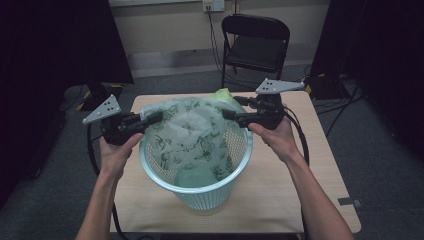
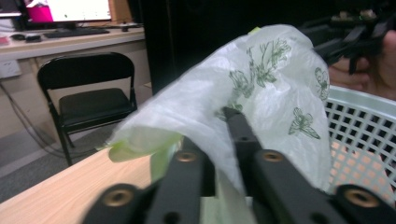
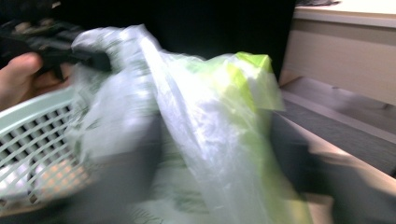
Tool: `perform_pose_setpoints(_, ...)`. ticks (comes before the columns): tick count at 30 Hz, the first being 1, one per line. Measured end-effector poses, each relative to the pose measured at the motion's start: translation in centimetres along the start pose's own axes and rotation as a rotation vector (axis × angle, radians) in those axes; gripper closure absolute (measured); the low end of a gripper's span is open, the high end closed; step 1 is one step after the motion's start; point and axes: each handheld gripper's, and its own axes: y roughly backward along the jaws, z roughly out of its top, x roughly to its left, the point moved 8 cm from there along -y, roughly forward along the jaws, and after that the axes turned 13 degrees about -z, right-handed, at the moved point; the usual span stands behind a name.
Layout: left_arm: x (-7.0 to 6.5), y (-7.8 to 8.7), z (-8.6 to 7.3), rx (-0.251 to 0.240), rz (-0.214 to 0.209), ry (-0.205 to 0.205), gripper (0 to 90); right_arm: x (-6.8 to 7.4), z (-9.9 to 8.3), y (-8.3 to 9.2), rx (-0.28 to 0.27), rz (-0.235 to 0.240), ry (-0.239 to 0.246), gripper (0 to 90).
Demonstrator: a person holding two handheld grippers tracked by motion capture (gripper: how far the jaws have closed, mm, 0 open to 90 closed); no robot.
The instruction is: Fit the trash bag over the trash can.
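Observation:
A pale green mesh wastebasket [image 1: 200, 189] stands on the wooden table [image 1: 285, 190]. A clear bag printed with green plants and butterflies [image 1: 195, 131] lines it, and its mouth rises above the rim. My left gripper [image 1: 155, 118] is at the bag's left edge. In the left gripper view its jaws [image 2: 215, 140] lie close together, pinching the bag film [image 2: 261, 84] beside the basket's rim [image 2: 359, 121]. My right gripper [image 1: 231, 107] is at the bag's far right edge. In the blurred right gripper view its jaws [image 3: 210, 154] stand wide apart, with loose bag film [image 3: 196, 107] between them.
A black folding chair [image 1: 255, 45] stands behind the table, against the wall. Cables trail from both grippers down the table's sides. Dark curtains flank the scene. The right gripper view shows the other hand [image 3: 21, 74] on the left gripper behind the basket [image 3: 32, 126].

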Motion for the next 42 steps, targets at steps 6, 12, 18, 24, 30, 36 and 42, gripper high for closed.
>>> perform_pose_setpoints(6,0.5,0.8,0.7,-0.045,0.045,0.032,44.8,0.4,0.3,-0.4,0.003,0.012,0.033,89.5)
perform_pose_setpoints(12,0.4,1.9,1.7,-0.09,0.068,0.02,40.1,-0.5,1.9,-0.2,-0.026,-0.039,0.013,90.0)
perform_pose_setpoints(18,-0.7,2.3,2.9,-0.141,0.085,0.002,41.2,-0.5,2.2,-1.0,-0.019,-0.058,0.018,90.0)
perform_pose_setpoints(24,-1.4,1.7,3.4,-0.127,0.07,-0.021,43.5,0.0,2.3,-1.5,-0.009,-0.051,0.018,89.9)
perform_pose_setpoints(30,-1.4,1.8,3.1,-0.12,0.069,-0.014,43.6,-0.4,2.5,-0.7,0.0,-0.096,0.049,90.0)
perform_pose_setpoints(36,-1.7,2.2,2.8,-0.135,0.042,-0.008,50.8,-3.5,2.0,-0.7,-0.009,-0.169,-0.016,90.0)
perform_pose_setpoints(42,-2.5,1.1,3.0,-0.109,-0.007,-0.025,43.9,-1.5,2.0,-1.5,-0.017,-0.074,-0.015,90.0)
